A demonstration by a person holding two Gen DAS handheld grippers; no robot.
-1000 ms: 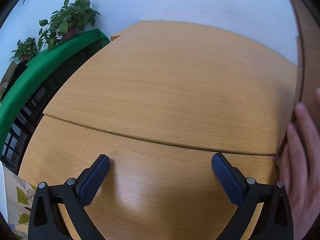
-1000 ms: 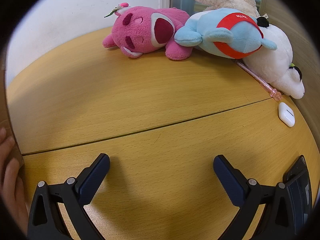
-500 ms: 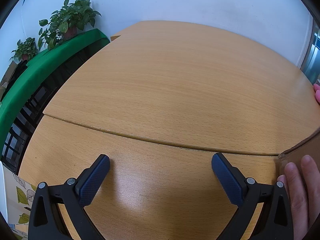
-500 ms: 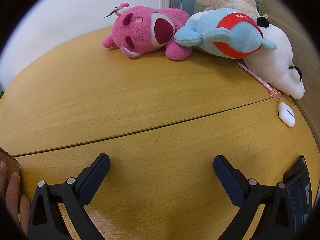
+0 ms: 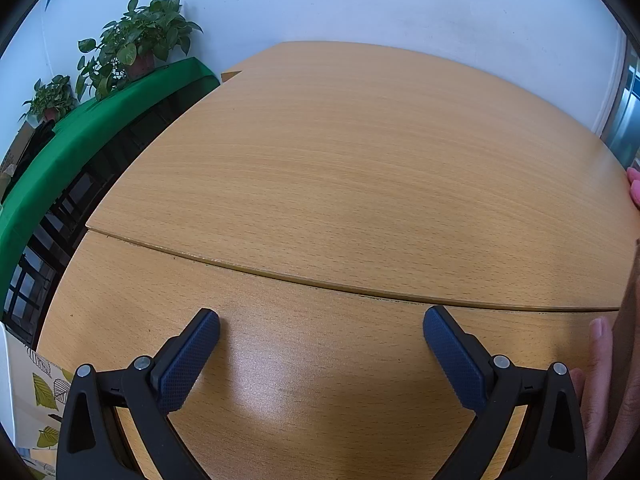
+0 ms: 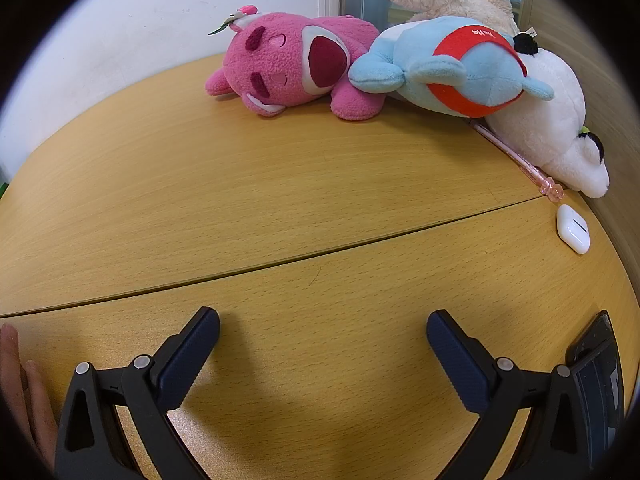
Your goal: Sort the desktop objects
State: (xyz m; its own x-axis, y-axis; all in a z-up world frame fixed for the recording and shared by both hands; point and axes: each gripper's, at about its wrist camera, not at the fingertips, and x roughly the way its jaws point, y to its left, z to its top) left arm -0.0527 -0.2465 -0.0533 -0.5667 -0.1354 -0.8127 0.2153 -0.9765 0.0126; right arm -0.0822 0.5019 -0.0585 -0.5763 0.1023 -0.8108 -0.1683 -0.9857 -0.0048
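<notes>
It looks like an office: wooden desks (image 5: 360,184) against a white wall (image 5: 360,0), potted plants (image 5: 136,46) far left, a keyboard (image 6: 598,376) near right.

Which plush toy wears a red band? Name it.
The light blue plush, lying between the pink plush and the white plush; a red band circles its body, which the others lack.

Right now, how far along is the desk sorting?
Nothing looks sorted yet. Both the left gripper and the right gripper are open and hold nothing. The pink plush, blue plush, white plush, pink pen and earbud case remain clustered together.
</notes>
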